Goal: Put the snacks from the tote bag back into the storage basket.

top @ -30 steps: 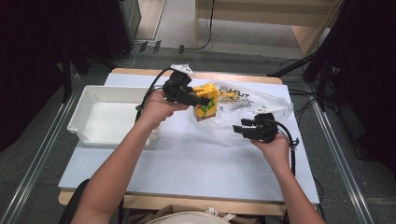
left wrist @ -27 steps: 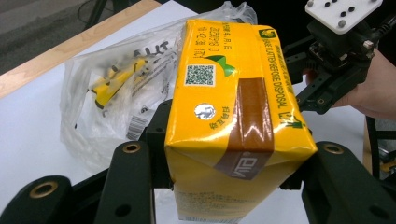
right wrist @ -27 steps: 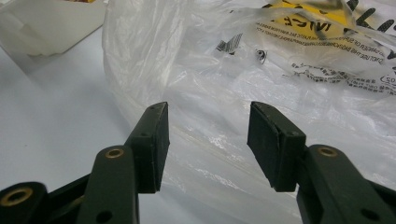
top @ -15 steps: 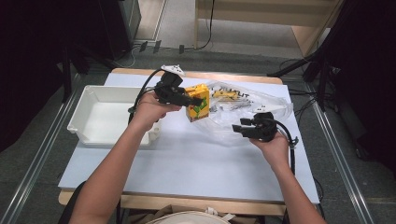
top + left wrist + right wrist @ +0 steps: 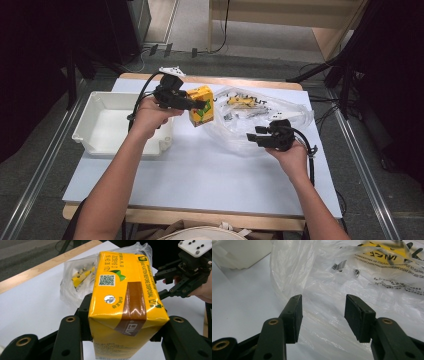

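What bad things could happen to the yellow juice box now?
1. The left gripper holds the juice box up off the table; a looser pinch might drop it.
2. A harder pinch might dent the carton.
3. The open right gripper sits at the plastic bag and might snag it.

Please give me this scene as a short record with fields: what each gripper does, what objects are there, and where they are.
left gripper: shut on carton, held above table
carton: yellow, brown tape strip, QR code
right gripper: open, jaws at the bag, holding nothing
bag: clear plastic, on table, a yellow item inside
bin: white, at table's left side
table: white top
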The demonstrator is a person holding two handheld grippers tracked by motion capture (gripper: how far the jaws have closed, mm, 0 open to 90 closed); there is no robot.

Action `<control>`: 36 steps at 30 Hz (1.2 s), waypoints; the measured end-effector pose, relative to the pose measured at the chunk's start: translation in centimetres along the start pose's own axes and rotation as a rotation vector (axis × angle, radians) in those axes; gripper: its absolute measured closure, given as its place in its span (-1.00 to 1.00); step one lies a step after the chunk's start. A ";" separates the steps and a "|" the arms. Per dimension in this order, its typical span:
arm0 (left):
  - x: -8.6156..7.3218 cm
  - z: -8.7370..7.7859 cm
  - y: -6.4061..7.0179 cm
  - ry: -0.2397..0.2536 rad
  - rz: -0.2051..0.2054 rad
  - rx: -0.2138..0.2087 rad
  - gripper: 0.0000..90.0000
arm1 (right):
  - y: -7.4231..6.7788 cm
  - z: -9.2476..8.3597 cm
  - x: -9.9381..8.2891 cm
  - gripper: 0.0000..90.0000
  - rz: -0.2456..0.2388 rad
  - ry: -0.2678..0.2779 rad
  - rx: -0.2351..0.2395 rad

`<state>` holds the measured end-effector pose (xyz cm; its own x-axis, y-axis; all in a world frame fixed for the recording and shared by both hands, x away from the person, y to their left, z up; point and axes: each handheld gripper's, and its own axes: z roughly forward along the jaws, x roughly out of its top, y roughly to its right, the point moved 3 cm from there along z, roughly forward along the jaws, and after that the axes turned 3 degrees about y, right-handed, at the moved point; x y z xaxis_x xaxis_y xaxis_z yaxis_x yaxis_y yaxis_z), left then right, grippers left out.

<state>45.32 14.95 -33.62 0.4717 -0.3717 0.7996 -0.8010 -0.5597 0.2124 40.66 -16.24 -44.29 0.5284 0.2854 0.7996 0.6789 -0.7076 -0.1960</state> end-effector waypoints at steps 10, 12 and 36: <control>-0.4 -1.5 -1.3 0.005 -0.023 0.030 0.17 | 0.0 0.2 0.1 0.10 -0.003 0.000 0.006; -0.5 -1.7 -1.6 0.005 -0.025 0.040 0.17 | 0.0 0.3 0.2 0.10 -0.002 -0.001 0.005; -0.9 -5.3 -4.1 0.040 -0.060 0.110 0.17 | 0.1 0.3 0.2 0.10 -0.003 0.000 0.004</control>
<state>46.22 21.54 -32.20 0.5011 -0.3067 0.8092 -0.7254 -0.6587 0.1995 40.97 -16.03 -44.34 0.5262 0.2882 0.8000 0.6828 -0.7039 -0.1956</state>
